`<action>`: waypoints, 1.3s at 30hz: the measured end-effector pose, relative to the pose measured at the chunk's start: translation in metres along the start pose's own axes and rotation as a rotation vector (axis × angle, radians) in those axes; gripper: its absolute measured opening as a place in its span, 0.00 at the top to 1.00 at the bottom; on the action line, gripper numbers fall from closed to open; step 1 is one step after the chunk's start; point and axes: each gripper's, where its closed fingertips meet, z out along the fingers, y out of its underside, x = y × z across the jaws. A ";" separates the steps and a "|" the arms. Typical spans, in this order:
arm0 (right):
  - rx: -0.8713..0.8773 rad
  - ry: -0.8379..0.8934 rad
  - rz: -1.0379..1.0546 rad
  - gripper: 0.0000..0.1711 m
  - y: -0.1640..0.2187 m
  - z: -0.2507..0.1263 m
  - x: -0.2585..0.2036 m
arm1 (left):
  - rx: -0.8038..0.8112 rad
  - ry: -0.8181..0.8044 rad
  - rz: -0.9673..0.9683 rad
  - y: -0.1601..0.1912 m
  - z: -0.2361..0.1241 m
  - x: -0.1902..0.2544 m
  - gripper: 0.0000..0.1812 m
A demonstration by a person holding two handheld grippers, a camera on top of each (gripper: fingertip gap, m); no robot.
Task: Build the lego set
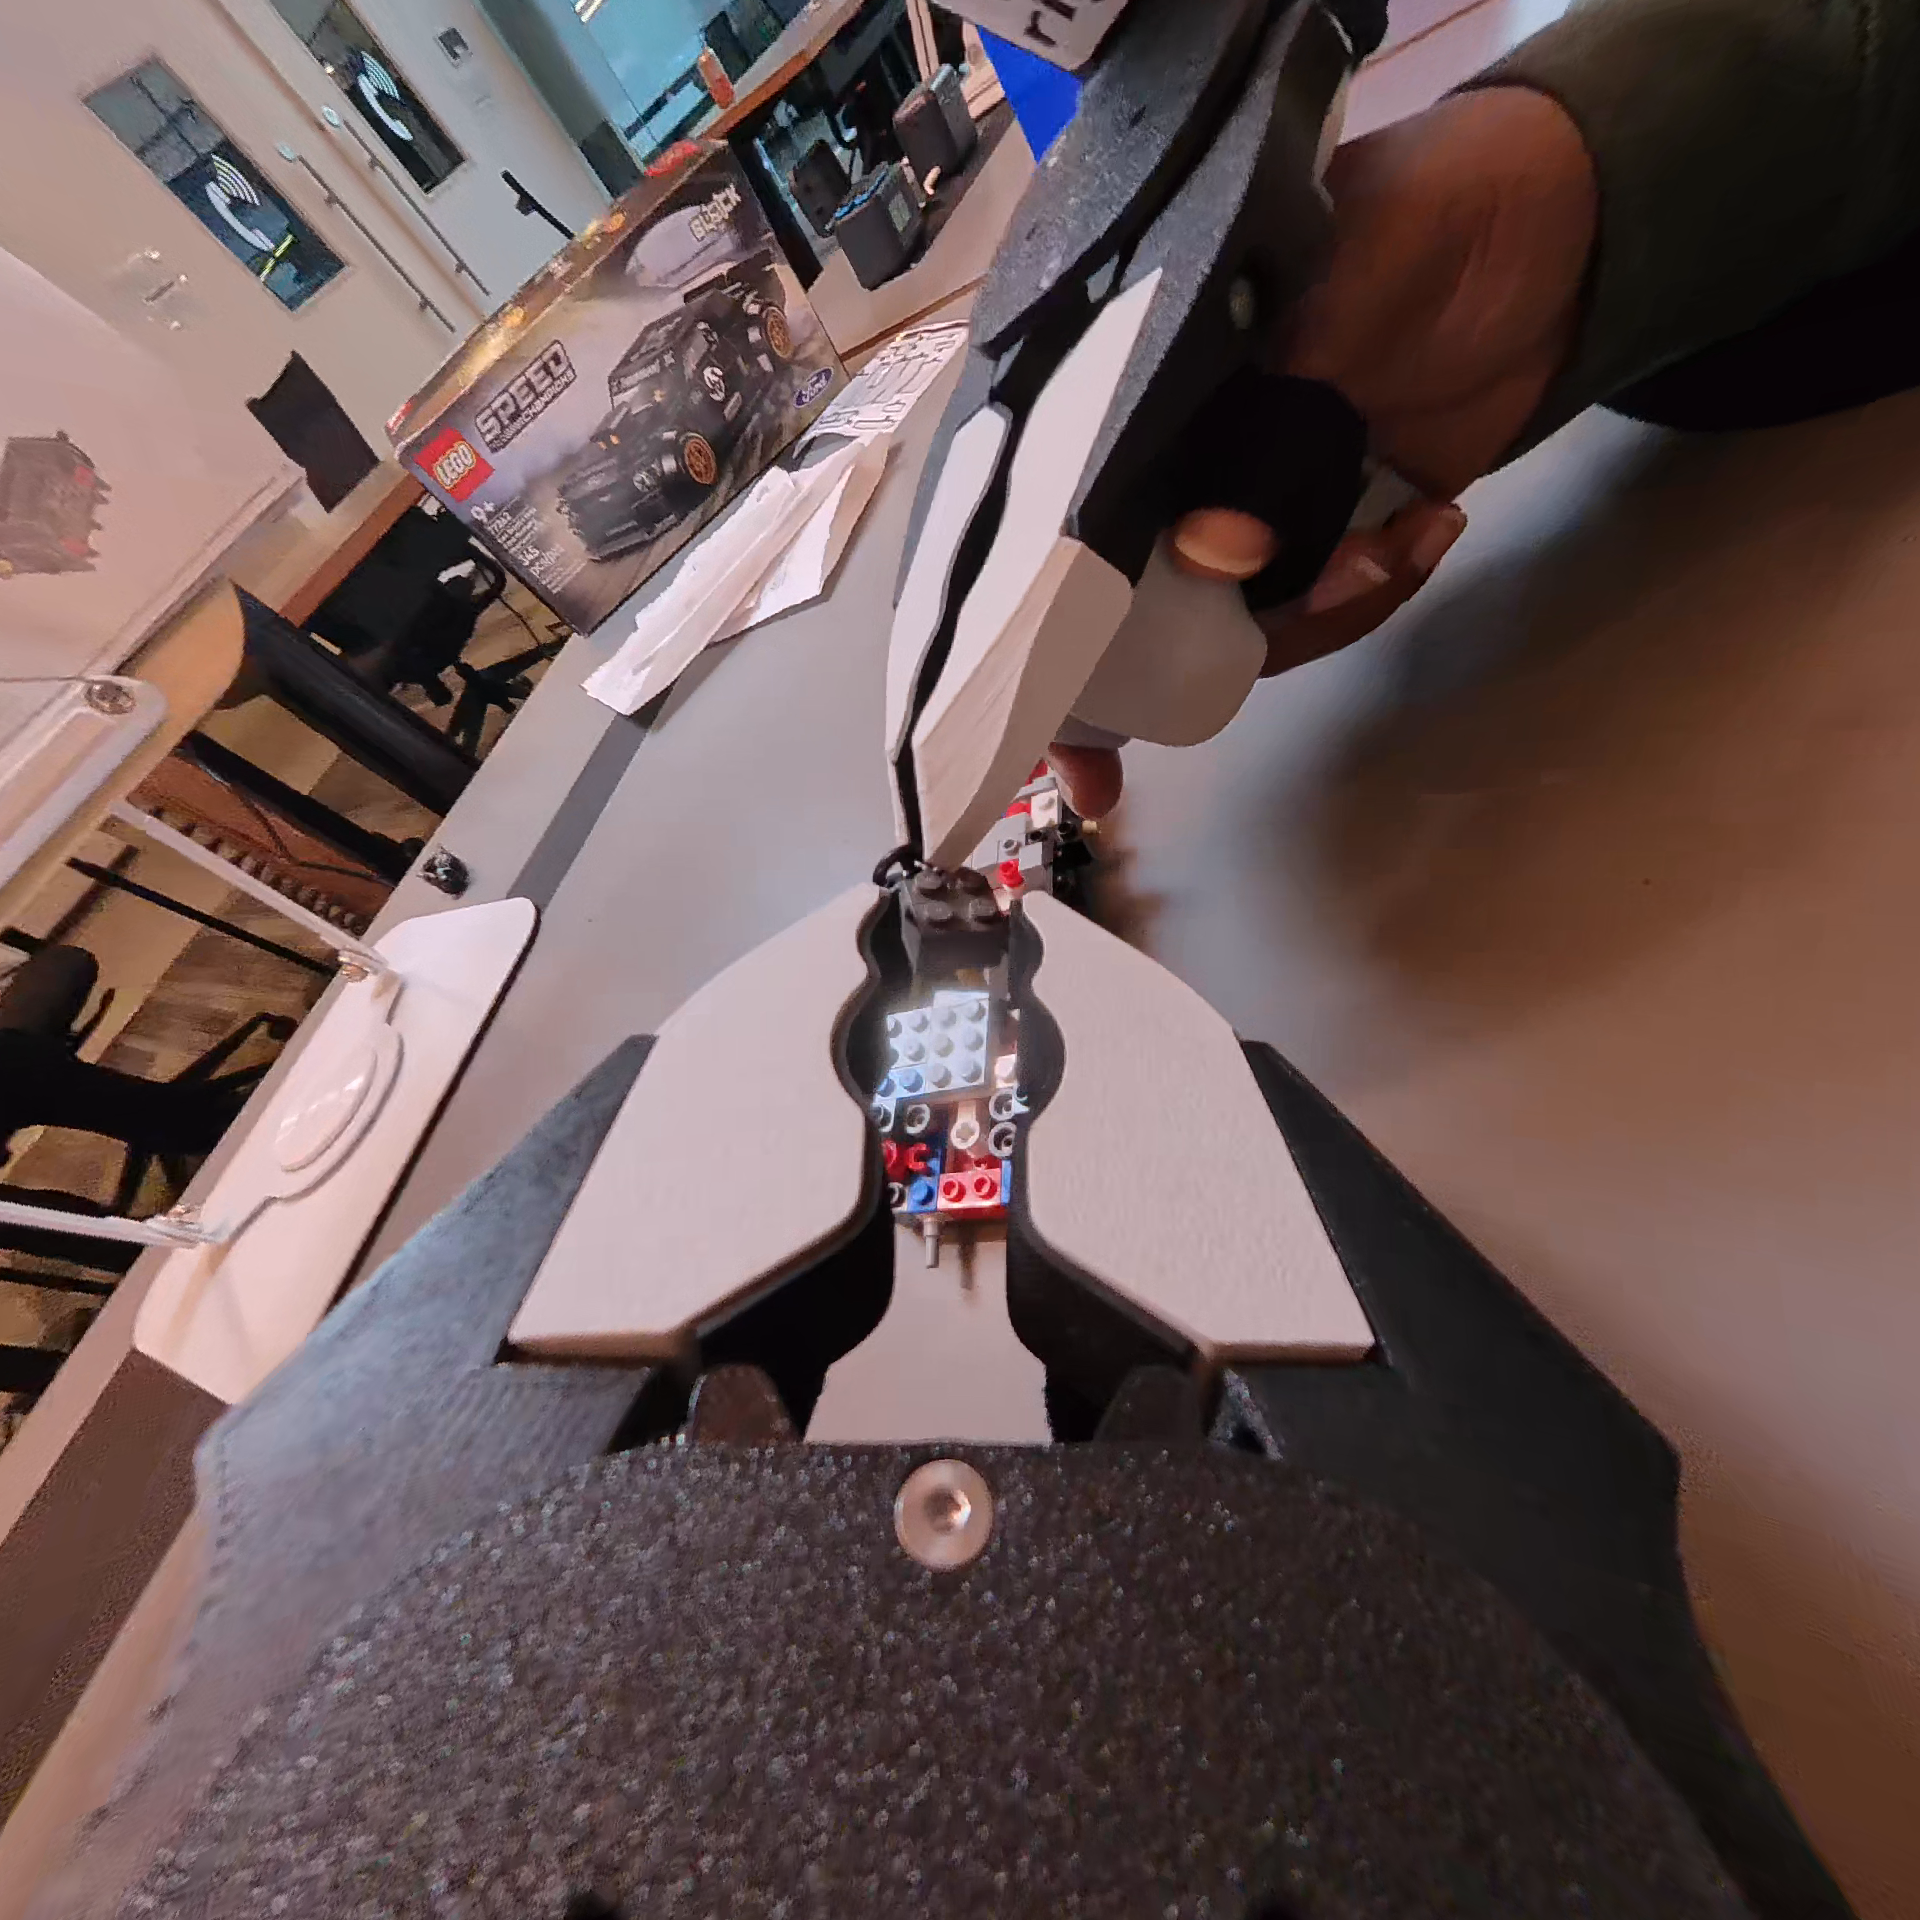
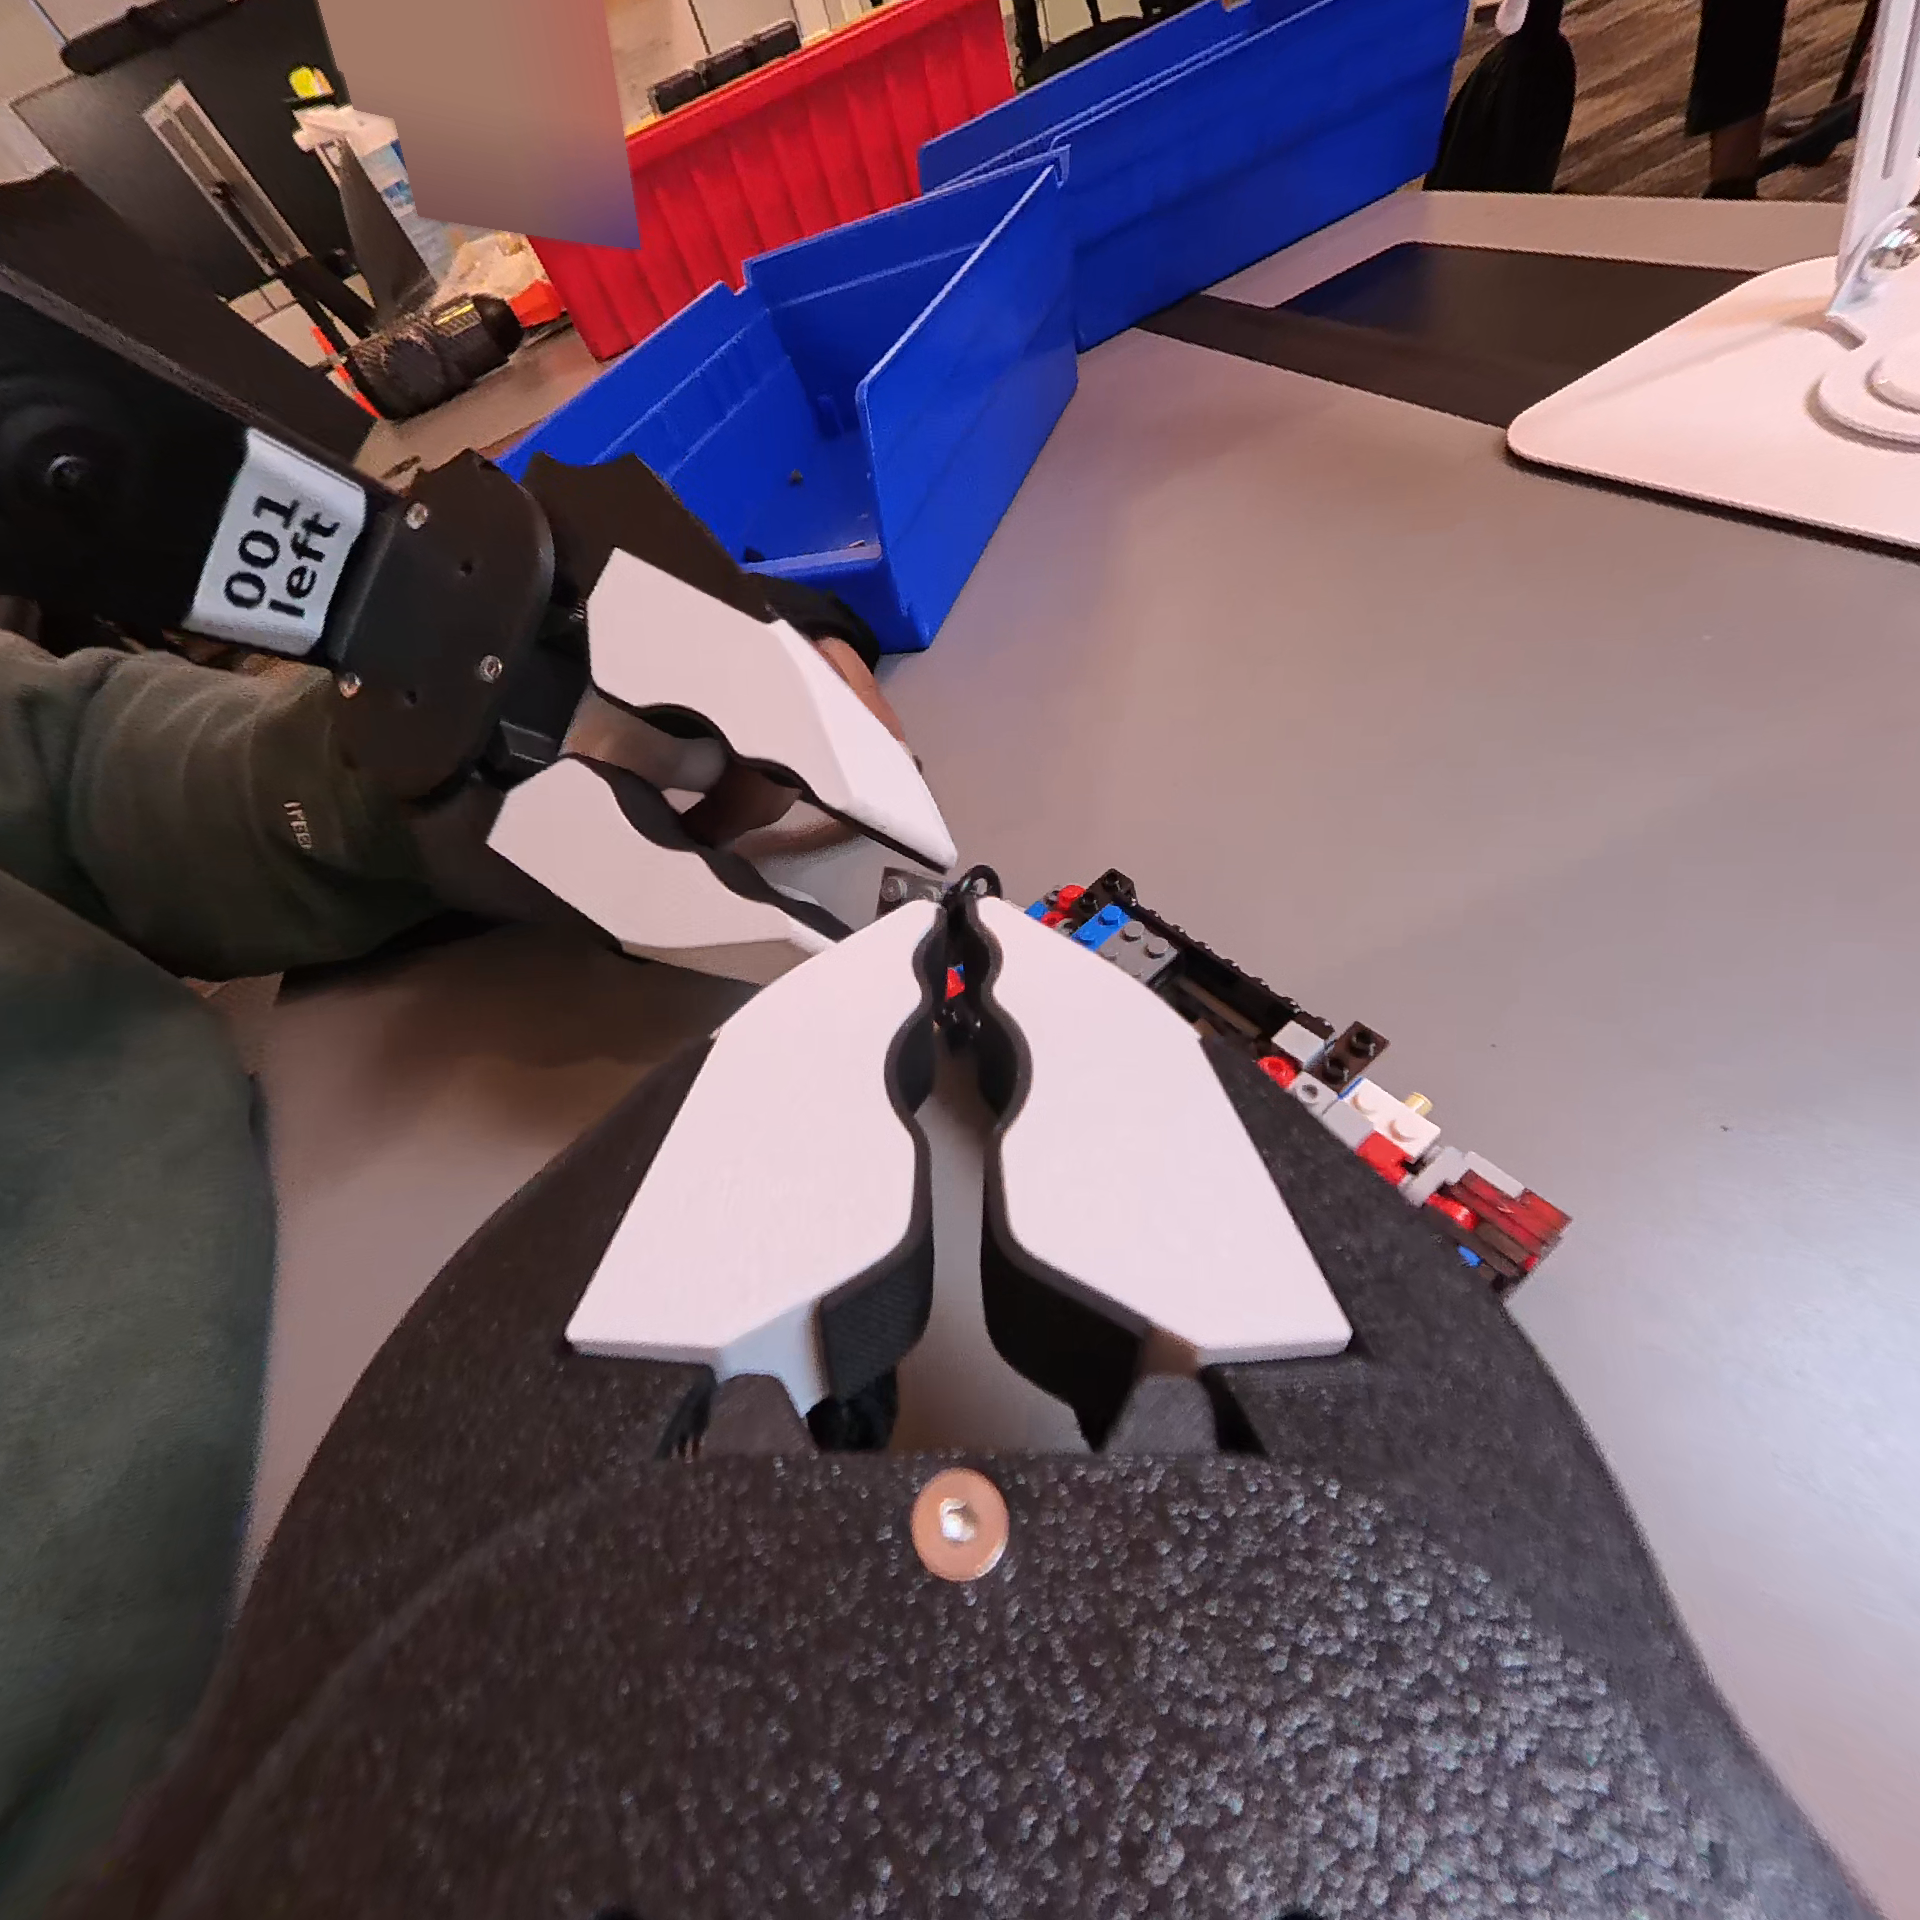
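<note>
Clamping the lego build (image 1: 951, 1091), left gripper (image 1: 940, 914); right gripper (image 2: 961, 914) pinches a small black piece (image 2: 977, 883).

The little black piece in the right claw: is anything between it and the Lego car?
Nothing visible. The right claw holds the small black piece right at the end of the Lego car, which the left claw grips.

Grey table (image 2: 1351, 727), lego build (image 2: 1351, 1091), blue bins (image 2: 966, 416), lego box (image 1: 623, 416), papers (image 1: 748, 571)
</note>
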 end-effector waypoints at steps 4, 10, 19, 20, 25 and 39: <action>-0.002 0.013 0.024 0.99 0.000 0.000 0.000 | -0.015 -0.024 0.029 0.001 0.001 -0.001 0.90; -0.002 0.048 0.076 0.99 -0.002 0.002 0.001 | -0.020 -0.056 0.063 -0.006 -0.003 -0.006 0.90; -0.057 0.310 0.009 0.99 0.000 -0.009 0.038 | 0.135 -0.127 0.118 -0.042 -0.019 -0.008 0.90; -0.053 0.342 0.032 0.99 0.002 -0.016 0.051 | 0.165 -0.132 0.099 -0.056 -0.026 -0.009 0.90; 0.155 0.237 0.051 0.99 -0.045 -0.041 0.042 | 0.089 -0.076 0.039 -0.039 -0.022 -0.008 0.90; -0.274 -0.142 -0.190 0.99 0.037 -0.005 -0.028 | 0.112 0.023 -0.189 -0.018 -0.017 -0.015 0.90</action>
